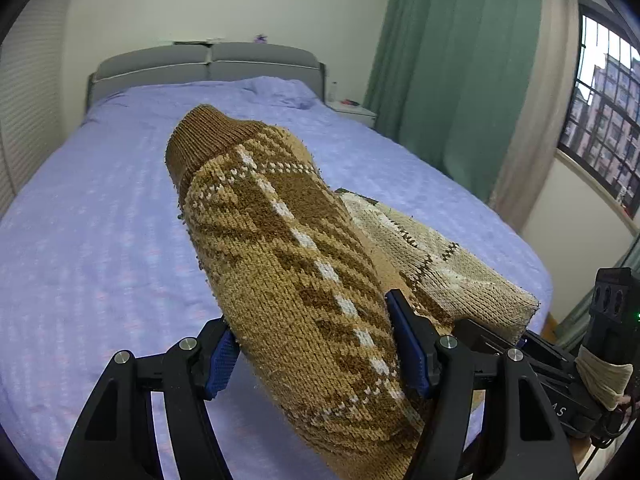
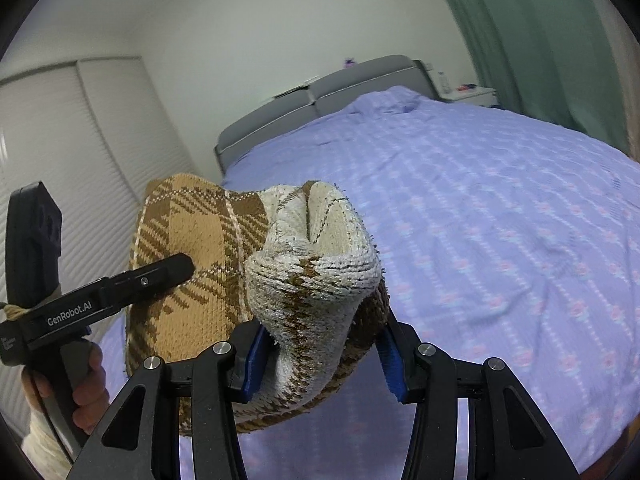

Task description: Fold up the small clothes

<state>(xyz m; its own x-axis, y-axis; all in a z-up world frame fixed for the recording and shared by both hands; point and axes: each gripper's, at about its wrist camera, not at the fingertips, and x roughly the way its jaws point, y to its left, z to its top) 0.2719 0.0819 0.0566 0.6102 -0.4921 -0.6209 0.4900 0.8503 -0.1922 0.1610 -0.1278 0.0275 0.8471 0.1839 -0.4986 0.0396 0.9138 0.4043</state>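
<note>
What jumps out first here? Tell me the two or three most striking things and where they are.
A brown plaid knitted sweater fills the middle of both views, held up above the bed, with the left gripper and right gripper each clamped on a bunched part. Beneath it spreads a lilac bedspread, and a green curtain hangs beside the window.

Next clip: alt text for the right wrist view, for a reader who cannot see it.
The right gripper pinches a bunched cream part of a brown plaid knitted garment above a bed with a lilac cover. At left, a hand holds the left gripper against the same knit.
</note>
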